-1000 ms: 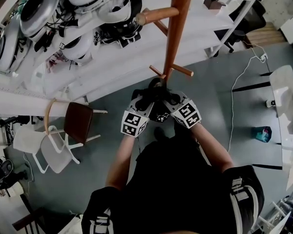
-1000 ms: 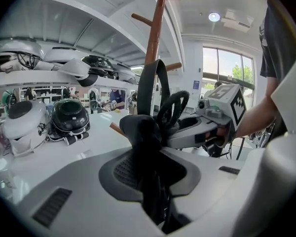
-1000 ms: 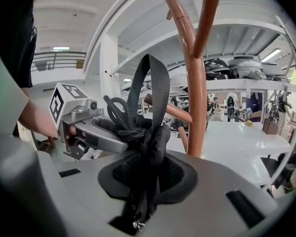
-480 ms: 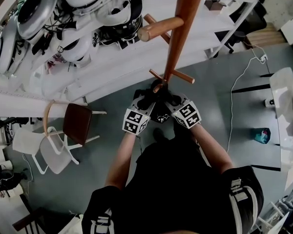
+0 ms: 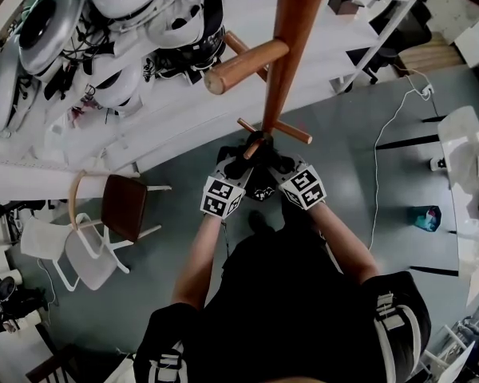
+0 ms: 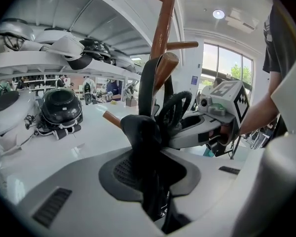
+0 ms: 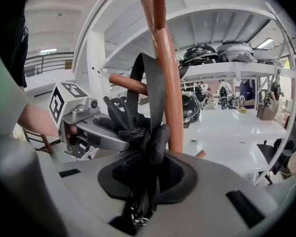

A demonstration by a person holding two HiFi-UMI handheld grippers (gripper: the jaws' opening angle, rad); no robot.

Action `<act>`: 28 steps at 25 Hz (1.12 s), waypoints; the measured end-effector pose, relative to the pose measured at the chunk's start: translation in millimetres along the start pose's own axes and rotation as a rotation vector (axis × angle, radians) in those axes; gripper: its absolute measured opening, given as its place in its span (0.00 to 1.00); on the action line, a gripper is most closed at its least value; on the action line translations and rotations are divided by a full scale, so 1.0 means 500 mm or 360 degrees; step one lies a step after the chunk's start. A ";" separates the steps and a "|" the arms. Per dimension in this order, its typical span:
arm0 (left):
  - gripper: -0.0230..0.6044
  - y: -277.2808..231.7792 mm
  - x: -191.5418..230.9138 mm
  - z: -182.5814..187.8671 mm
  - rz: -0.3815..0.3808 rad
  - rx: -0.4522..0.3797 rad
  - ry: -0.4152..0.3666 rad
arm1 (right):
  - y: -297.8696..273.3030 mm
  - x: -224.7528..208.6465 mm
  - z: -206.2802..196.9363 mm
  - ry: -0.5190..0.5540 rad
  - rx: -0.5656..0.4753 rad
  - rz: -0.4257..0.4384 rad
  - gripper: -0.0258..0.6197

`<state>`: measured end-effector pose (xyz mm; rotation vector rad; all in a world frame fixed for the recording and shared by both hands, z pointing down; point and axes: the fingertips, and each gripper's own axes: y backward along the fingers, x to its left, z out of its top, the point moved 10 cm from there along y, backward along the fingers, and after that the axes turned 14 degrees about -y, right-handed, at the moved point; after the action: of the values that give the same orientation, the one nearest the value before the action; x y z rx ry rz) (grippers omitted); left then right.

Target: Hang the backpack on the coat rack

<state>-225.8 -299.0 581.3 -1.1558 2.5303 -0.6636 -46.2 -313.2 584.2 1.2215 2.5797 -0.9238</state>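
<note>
Clamping bunched black backpack [image 6: 138,130] fabric, left tongs [image 6: 150,177] and right tongs [image 7: 145,181] sit partly closed at lower centre of their views. Beyond, its webbing loop [image 6: 148,80] drapes a coat rack [image 7: 171,102] peg [image 6: 166,65], centre frame. Hooking seems underway; the next move is likely lowering until the peg bears it, then releasing.

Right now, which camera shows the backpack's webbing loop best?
The right gripper view: the webbing loop stands wide and clear against the coat rack. The left gripper view shows it dark and edge-on. In the head view it is lost in a dark tangle.
</note>
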 end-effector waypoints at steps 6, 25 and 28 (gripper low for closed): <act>0.18 -0.025 0.012 -0.005 -0.0022 0.0034 0.0009 | -0.013 -0.023 -0.002 -0.0001 0.0040 -0.0007 0.17; 0.18 -0.083 0.017 -0.045 -0.0089 0.0154 -0.0013 | -0.039 -0.066 -0.048 -0.0038 0.0153 -0.0068 0.17; 0.18 -0.086 0.018 -0.049 -0.0094 0.0166 0.0006 | -0.042 -0.068 -0.049 -0.0043 0.0154 -0.0066 0.17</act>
<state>-214.8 -323.5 624.1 -1.1976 2.4412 -0.8032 -36.0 -330.9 626.4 1.1747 2.5761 -1.0771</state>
